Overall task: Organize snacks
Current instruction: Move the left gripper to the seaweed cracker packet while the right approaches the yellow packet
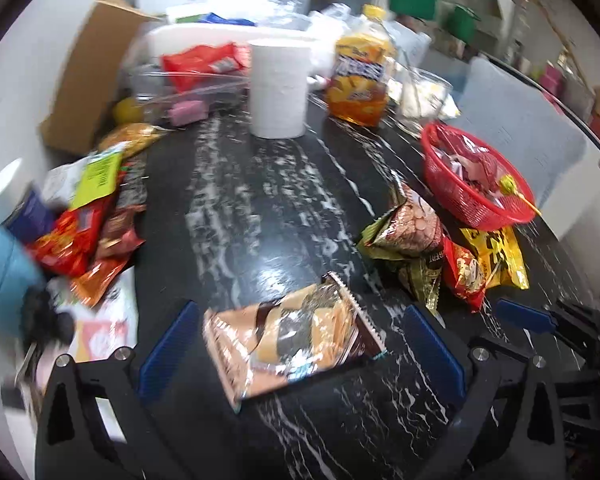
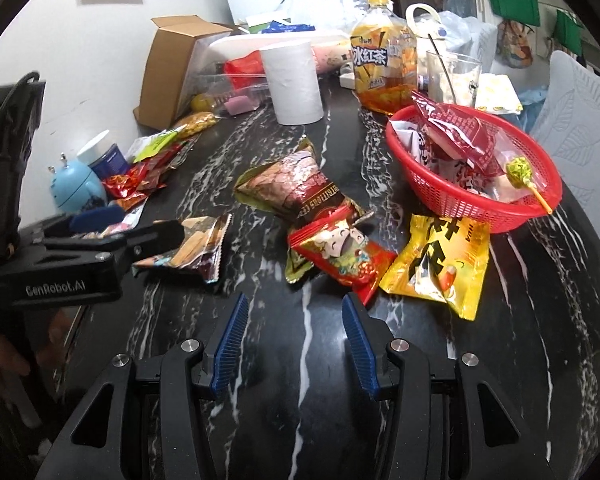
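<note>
L gripper [image 1: 300, 344] jaws spread wide, straddling biscuit pack [image 1: 288, 344] flat on marble table [image 1: 260, 208], pads not touching. R gripper [image 2: 296, 344] released, empty. Red basket [image 2: 476, 204] far right w/ snacks.

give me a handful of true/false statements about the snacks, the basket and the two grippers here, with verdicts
1. The red plastic basket already holds snack packets. True.
2. The left gripper is clamped shut on the clear-wrapped biscuit packet. False: its blue pads stand wide apart on either side of the packet, not pressing it.
3. The right gripper holds nothing. True.
4. The yellow candy-corn packet lies inside the basket. False: it lies on the black marble table beside it.
5. The green lollipop lies in the basket. True.
</note>
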### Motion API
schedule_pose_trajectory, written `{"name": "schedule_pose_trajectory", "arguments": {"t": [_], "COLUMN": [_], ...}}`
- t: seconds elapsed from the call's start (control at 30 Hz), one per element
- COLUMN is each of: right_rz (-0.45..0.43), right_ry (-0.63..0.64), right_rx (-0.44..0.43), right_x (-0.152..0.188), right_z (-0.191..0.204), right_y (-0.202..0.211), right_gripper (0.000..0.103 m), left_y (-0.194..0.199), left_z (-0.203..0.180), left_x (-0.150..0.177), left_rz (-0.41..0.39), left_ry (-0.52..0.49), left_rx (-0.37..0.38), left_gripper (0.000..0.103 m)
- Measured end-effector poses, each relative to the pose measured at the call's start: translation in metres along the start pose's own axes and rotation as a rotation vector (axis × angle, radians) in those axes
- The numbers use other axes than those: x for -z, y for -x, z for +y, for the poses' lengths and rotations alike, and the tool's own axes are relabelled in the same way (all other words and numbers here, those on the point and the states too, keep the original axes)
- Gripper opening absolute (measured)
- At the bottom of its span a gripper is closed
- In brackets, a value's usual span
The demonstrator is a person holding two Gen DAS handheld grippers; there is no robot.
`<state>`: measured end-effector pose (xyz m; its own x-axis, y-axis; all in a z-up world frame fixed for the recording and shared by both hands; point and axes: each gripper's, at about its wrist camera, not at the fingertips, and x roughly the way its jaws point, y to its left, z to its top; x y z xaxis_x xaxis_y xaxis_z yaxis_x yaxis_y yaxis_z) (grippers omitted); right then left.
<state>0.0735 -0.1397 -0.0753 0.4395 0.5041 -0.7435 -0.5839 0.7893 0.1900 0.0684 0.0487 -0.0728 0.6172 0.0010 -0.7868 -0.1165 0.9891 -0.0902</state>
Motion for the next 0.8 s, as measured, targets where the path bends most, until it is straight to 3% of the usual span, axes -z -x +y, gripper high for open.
{"name": "schedule_pose_trajectory", "arguments": {"t": [0.17, 0.53, 0.8], "right_rz": [0.016, 0.030, 0.013], "right_ry": [0.008, -0.007, -0.024], "right_rx": [-0.009, -0.015, -0.011], "right_x": [-0.005, -0.002, 0.003], "right_z": [-0.001, -0.009, -0.013], "right_y": [-0.008, -0.010, 0.001], "right_gripper": [0.049, 0.049, 0.049], "left_y": [-0.030, -0.019, -0.004], "left_z": [0.002, -0.010, -0.014], "left_x": [-0.002, 0.017, 0.019], "left_rz": [0.114, 0.149, 0.117], "left_ry": [-0.046, -0.136, -0.076], "left_rx": [0.054, 0.033, 0.092], "left_gripper": [0.103, 0.103, 0.103]}}
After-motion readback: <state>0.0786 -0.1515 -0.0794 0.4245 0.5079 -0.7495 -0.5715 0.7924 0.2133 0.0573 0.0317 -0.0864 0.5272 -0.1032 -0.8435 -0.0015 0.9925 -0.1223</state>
